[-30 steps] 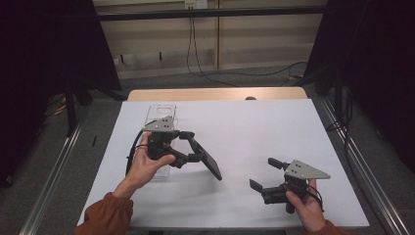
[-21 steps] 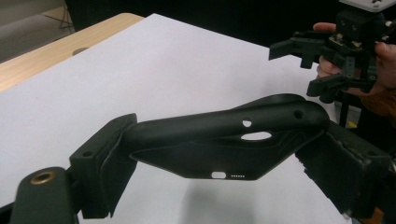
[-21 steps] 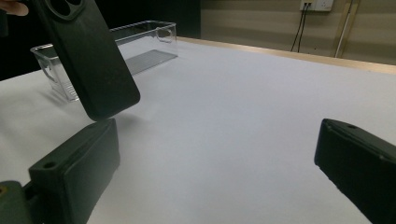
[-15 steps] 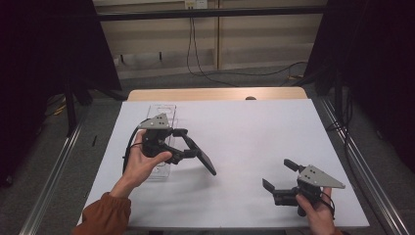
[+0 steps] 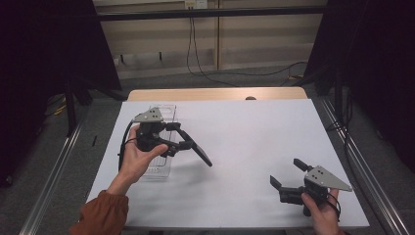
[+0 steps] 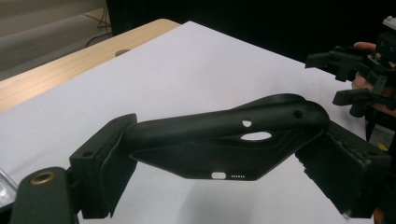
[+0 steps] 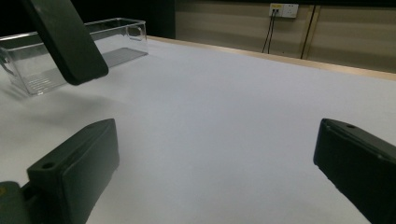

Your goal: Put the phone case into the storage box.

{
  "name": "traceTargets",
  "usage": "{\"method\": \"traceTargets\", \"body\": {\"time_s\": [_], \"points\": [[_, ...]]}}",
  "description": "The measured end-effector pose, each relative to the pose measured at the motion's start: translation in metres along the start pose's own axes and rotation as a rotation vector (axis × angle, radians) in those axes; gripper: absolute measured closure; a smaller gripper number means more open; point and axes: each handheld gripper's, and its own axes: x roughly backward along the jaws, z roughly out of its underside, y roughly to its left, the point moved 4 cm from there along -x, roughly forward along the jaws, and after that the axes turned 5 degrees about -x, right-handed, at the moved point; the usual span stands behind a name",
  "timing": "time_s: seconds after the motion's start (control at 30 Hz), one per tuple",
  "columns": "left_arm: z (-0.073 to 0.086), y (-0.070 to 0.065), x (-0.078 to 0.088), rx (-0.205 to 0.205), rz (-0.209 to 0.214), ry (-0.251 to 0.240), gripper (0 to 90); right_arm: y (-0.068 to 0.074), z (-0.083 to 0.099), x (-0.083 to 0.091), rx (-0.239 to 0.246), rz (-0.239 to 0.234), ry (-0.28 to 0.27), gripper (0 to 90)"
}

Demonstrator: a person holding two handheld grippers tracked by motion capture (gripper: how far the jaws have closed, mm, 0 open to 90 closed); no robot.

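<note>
White covers the counter (image 5: 244,142), with a strip of bare wood along its far edge and a dim floor with cables beyond. At the left, a clear plastic box (image 5: 164,139) sits on the counter, its long side running from near to far. Over the box, the left hand (image 5: 137,159) holds the left hand-held gripper (image 5: 183,139) raised off the surface. Its jaws are pinched on a black phone case (image 5: 199,152), which sticks out to the right and slopes down over the open counter without touching it. In the left gripper view the phone case (image 6: 224,140) spans the gap from one jaw to the other, its hollow side and cut-outs showing. The middle of the counter lies bare. At the near right, the right hand (image 5: 323,210) holds the right hand-held gripper (image 5: 288,174) low over the counter, its jaws spread wide with nothing between them. In the right gripper view the case's rounded end (image 7: 70,42) hangs in front of the plastic box (image 7: 93,46).
</note>
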Motion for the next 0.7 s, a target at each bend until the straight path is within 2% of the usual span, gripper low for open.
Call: {"method": "traceTargets", "body": {"time_s": [0.17, 0.23, 0.37, 0.7], "points": [[-0.011, 0.004, 0.006, -0.001, -0.022, -0.016, 14.5, -0.001, 0.0, 0.0, -0.003, 0.0, -0.002, 0.0], [-0.015, 0.006, 0.008, -0.002, -0.033, -0.019, 14.4, -0.003, 0.001, 0.0, 0.011, -0.002, 0.0, 0.0], [-0.022, 0.01, 0.011, 0.003, -0.051, -0.024, 14.4, -0.006, 0.002, -0.001, -0.005, 0.021, 0.006, 0.0], [-0.032, 0.021, 0.02, 0.013, -0.091, -0.022, 14.4, -0.008, 0.002, -0.002, 0.0, 0.034, 0.0, 0.0]]}}
